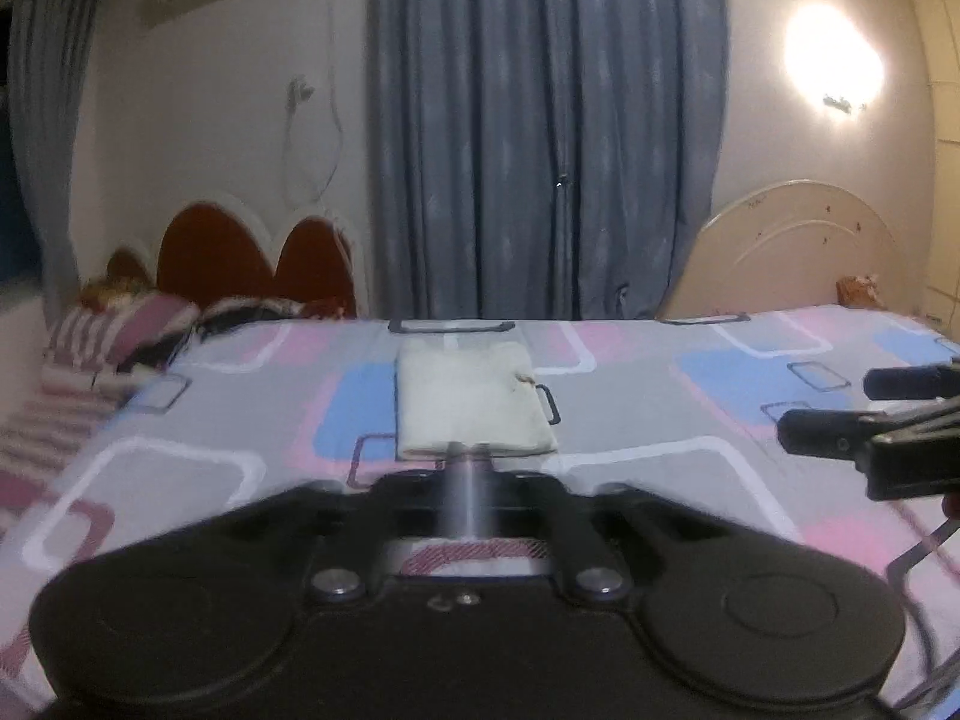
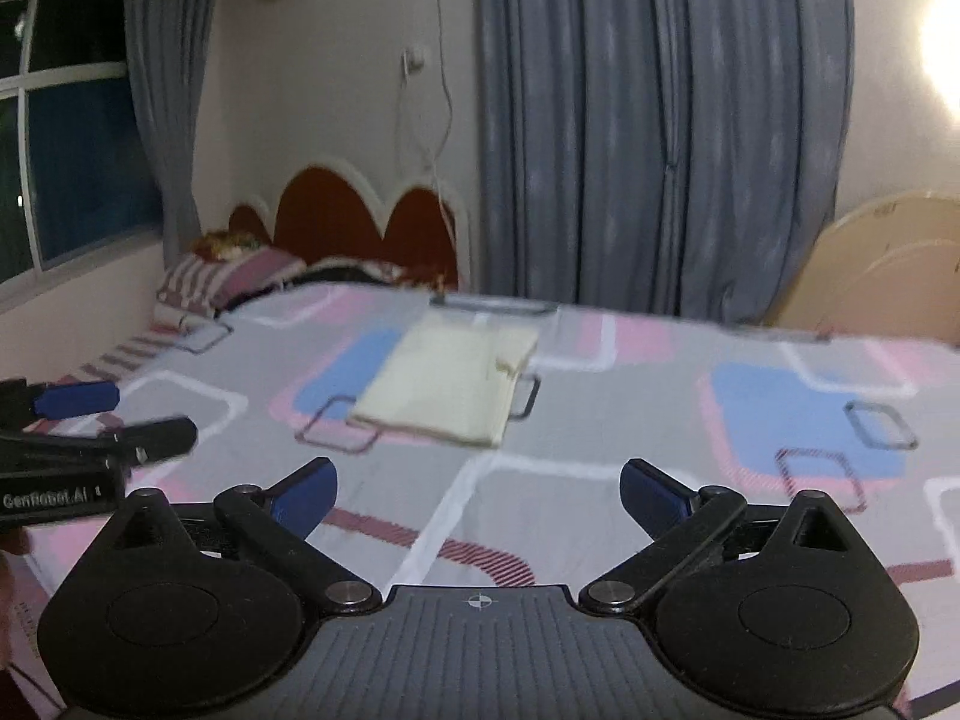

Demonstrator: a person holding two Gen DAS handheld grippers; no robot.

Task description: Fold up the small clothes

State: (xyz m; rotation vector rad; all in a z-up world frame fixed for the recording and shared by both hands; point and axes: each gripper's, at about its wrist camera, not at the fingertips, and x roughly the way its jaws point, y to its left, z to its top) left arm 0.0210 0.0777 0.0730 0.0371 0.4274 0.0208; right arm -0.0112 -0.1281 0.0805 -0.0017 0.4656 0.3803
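Cream cloth: lying folded into a flat rectangle on the far middle of the bed, untouched by either tool.
Bedsheet: grey cotton, showing pink, blue and white rounded squares.
Left gripper: hovering low over the sheet, its fingers pressing together, holding nothing, tips just short of the cloth's near edge.
Right gripper: hanging above the sheet, blue pads standing wide apart, nothing between them.
Curtain: grey-blue, hanging behind the bed.

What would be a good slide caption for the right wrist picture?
Open right gripper hovers over a patterned bedsheet, facing a folded cream cloth, with the left gripper at left.
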